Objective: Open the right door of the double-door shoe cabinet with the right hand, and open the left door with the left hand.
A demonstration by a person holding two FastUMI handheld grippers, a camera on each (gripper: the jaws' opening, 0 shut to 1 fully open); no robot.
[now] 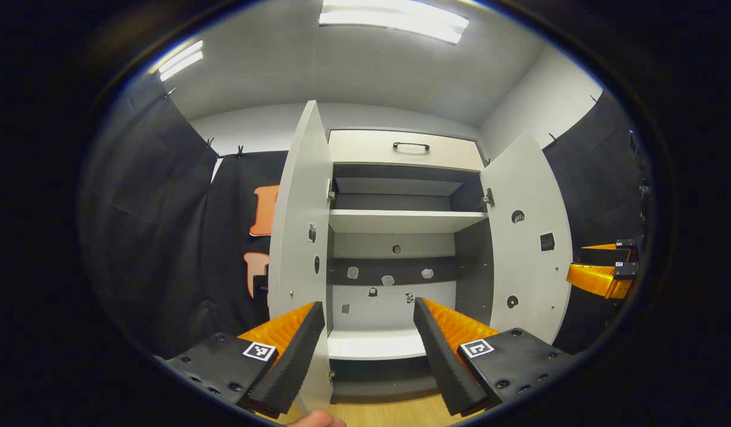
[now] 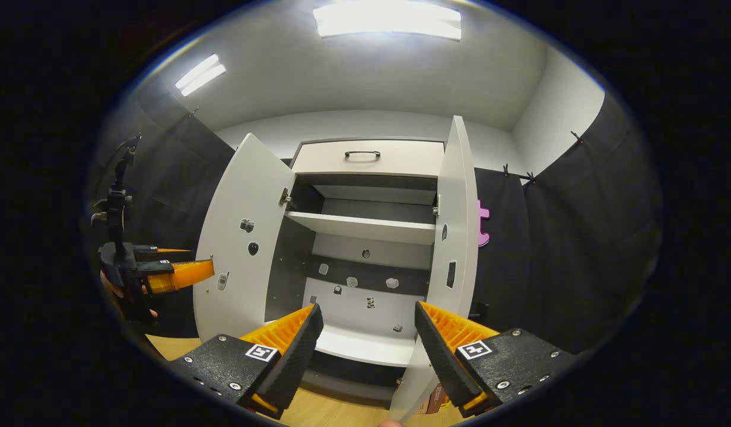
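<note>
The white shoe cabinet [image 1: 401, 220] stands with both doors swung wide. In the left gripper view the left door [image 1: 299, 237] is edge-on just past my left gripper [image 1: 369, 323], which is open with nothing between its fingers. The right door [image 1: 530, 237] hangs open farther right, and my right gripper [image 1: 603, 270] shows beyond it. In the right gripper view the right door [image 2: 455, 237] stands edge-on close to my right gripper [image 2: 369, 326], open and empty. The left door [image 2: 241, 243] is open at the left, with the left gripper [image 2: 164, 273] beside it.
Inside the cabinet are bare shelves [image 1: 404, 220] and a dark back panel. A drawer with a black handle [image 1: 410, 146] tops the cabinet. Black cloth walls [image 1: 164, 237] flank both sides. Wooden floor [image 2: 336, 409] runs below.
</note>
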